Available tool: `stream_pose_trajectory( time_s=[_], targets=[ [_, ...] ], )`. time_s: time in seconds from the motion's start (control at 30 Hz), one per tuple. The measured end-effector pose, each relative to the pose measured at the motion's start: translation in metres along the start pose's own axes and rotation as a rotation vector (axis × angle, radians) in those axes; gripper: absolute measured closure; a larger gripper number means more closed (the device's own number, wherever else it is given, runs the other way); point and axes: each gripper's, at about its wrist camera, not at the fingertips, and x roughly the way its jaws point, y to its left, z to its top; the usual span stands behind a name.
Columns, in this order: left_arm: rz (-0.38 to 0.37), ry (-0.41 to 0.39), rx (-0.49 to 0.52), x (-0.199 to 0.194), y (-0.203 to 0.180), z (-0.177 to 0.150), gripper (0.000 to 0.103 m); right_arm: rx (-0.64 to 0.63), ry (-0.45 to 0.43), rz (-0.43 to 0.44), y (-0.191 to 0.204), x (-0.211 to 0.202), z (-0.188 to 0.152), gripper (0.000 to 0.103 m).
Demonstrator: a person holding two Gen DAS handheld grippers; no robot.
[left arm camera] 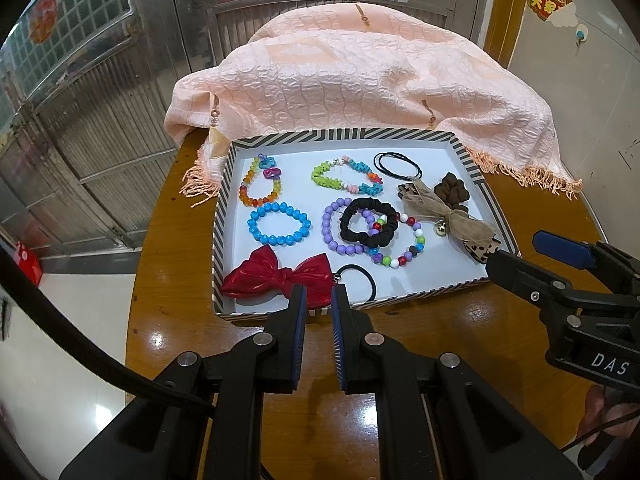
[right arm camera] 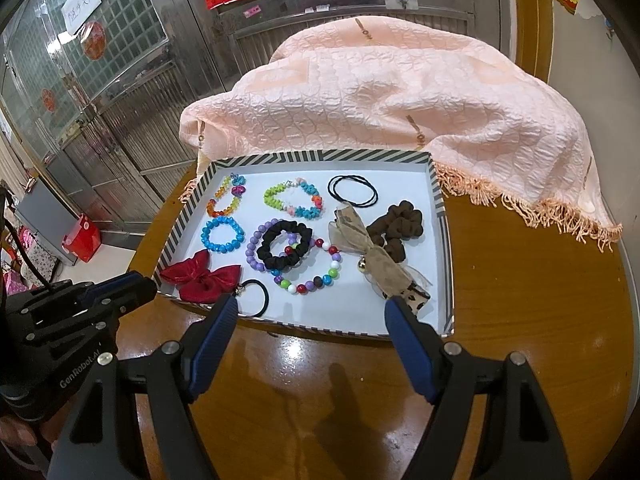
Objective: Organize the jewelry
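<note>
Lying flat on a round wooden table [left arm camera: 460, 352], the striped tray [left arm camera: 404, 135] has its long axis running left to right and holds all the jewelry. Counted, there are five bead bracelets: an orange-and-rainbow one [left arm camera: 259, 184], a blue one [left arm camera: 280, 224], a green-and-turquoise one [left arm camera: 346, 176], a purple one [left arm camera: 340, 226] and a multicolor one [left arm camera: 400, 248]. A black scrunchie [left arm camera: 370, 222] overlaps the last two. At the far right lie thin black hair ties [left arm camera: 398, 165] and a brown scrunchie [left arm camera: 452, 192]. A tan ribbon bow [left arm camera: 448, 212] with a small bell slants from far-left to near-right. A red bow [left arm camera: 280, 276] lies crosswise at the near edge, just beside a black elastic [left arm camera: 358, 280].

The left gripper [left arm camera: 319, 300] hovers over the near rim, its pads nearly pressed together with a narrow gap, pinching nothing. The right gripper [right arm camera: 310, 306] is spread wide and empty. One body reads "DAS", the other "GenRobot.AI". A peach fringed cloth [left arm camera: 360, 88] is heaped behind the tray.
</note>
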Motion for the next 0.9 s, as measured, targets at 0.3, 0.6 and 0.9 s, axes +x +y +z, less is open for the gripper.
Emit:
stream_pose_trajectory(
  time_s=[0.3, 0.6, 0.9],
  targets=[
    [-0.003, 0.009, -0.006, 0.004, 0.001, 0.000, 0.096, -0.009, 0.008, 0.001, 0.005, 0.005, 0.003, 0.024],
    [-0.005, 0.016, -0.008, 0.007, 0.003, 0.000, 0.096, -0.016, 0.016, 0.001, 0.006, 0.008, 0.004, 0.024],
    [-0.020, 0.029, -0.009, 0.014, 0.004, 0.002, 0.096, -0.011, 0.019, 0.012, 0.001, 0.010, 0.005, 0.024]
  ],
)
